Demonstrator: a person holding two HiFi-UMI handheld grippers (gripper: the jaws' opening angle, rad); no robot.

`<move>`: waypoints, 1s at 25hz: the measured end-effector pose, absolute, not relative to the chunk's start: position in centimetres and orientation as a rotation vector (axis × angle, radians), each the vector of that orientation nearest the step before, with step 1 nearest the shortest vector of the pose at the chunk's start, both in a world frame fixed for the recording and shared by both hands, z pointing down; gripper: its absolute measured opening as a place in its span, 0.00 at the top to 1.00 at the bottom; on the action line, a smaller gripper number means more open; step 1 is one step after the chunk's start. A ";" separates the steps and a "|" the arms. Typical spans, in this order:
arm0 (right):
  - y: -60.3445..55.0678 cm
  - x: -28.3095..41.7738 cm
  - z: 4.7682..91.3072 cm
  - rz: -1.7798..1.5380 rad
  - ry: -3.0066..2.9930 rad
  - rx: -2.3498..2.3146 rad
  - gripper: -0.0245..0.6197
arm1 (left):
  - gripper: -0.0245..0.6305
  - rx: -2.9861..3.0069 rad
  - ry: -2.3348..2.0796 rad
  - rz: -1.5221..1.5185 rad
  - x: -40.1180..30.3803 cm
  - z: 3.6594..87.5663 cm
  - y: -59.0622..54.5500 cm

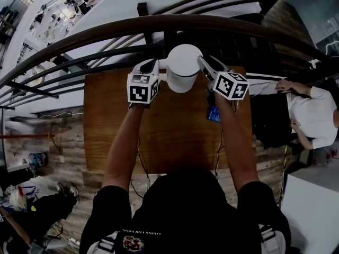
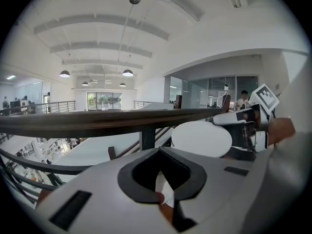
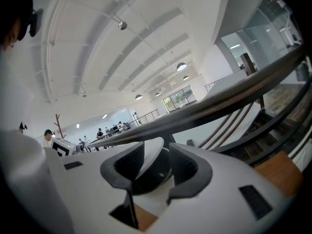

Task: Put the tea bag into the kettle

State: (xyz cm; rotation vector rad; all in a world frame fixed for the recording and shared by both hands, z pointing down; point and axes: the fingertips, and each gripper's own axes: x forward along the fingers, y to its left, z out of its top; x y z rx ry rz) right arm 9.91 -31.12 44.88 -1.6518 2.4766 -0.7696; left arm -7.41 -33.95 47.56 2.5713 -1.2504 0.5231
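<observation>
Two grippers flank the kettle [image 1: 183,67]; left gripper [image 2: 163,199] jaws pressed together; right gripper [image 3: 151,167] jaws spread around the unheld lid [image 3: 148,156], which could drop shut, blocking the tea bag [image 1: 213,114].

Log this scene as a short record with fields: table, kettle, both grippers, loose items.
Surface: wooden table
Kettle: white kettle, at the table's far edge, between the grippers
Left gripper: shut, at the kettle's left side
Right gripper: open, part of the kettle between its jaws
Loose item: blue packet, flat on the table near the right gripper
</observation>
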 end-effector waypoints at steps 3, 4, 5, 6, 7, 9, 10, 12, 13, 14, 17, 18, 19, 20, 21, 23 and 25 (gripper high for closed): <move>-30.9 9.6 44.8 -0.887 2.400 -1.580 0.74 | 0.96 2.580 -1.260 0.538 -7.1 47.3 -34.0; -30.8 9.3 44.9 -0.921 2.383 -1.556 0.74 | 0.96 2.581 -1.263 0.539 -7.1 47.2 -34.0; -30.6 8.8 44.9 -0.947 2.375 -1.533 0.74 | 0.96 2.581 -1.266 0.537 -7.2 47.2 -34.0; -30.4 8.3 45.0 -0.963 2.373 -1.513 0.74 | 0.96 2.582 -1.271 0.534 -7.3 47.2 -33.9; -30.3 7.8 44.9 -0.967 2.375 -1.506 0.74 | 0.96 2.585 -1.278 0.532 -7.4 47.2 -33.9; -30.2 7.4 44.6 -0.945 2.383 -1.528 0.74 | 0.96 2.604 -1.299 0.526 -7.5 47.2 -33.7; -30.2 7.3 44.3 -0.927 2.390 -1.543 0.74 | 0.96 2.617 -1.314 0.521 -7.6 47.1 -33.6; -30.1 7.2 44.0 -0.899 2.411 -1.566 0.74 | 0.96 2.630 -1.345 0.512 -7.6 47.2 -33.4; -30.1 7.1 43.9 -0.889 2.419 -1.576 0.74 | 0.96 2.628 -1.357 0.503 -7.6 47.1 -33.3; -30.0 7.0 43.9 -0.881 2.423 -1.585 0.74 | 0.96 2.624 -1.367 0.490 -7.7 46.9 -33.2; -30.0 7.0 43.4 -0.849 2.429 -1.609 0.74 | 0.96 2.637 -1.413 0.434 -8.0 45.4 -32.7; -30.0 6.9 43.2 -0.832 2.435 -1.613 0.74 | 0.96 2.645 -1.423 0.415 -8.1 44.8 -32.3; -30.0 6.9 42.8 -0.810 2.444 -1.617 0.74 | 0.96 2.650 -1.430 0.397 -8.2 44.1 -31.9; -30.1 6.7 42.3 -0.786 2.456 -1.621 0.74 | 0.96 2.654 -1.438 0.381 -8.5 43.4 -31.3; -30.1 6.5 41.8 -0.760 2.469 -1.625 0.74 | 0.96 2.657 -1.448 0.369 -8.8 42.7 -30.7; -30.2 6.1 40.9 -0.712 2.494 -1.639 0.74 | 0.96 2.657 -1.464 0.351 -9.7 41.5 -29.3; -30.4 5.7 40.3 -0.675 2.512 -1.662 0.74 | 0.96 2.644 -1.470 0.327 -10.8 40.8 -27.8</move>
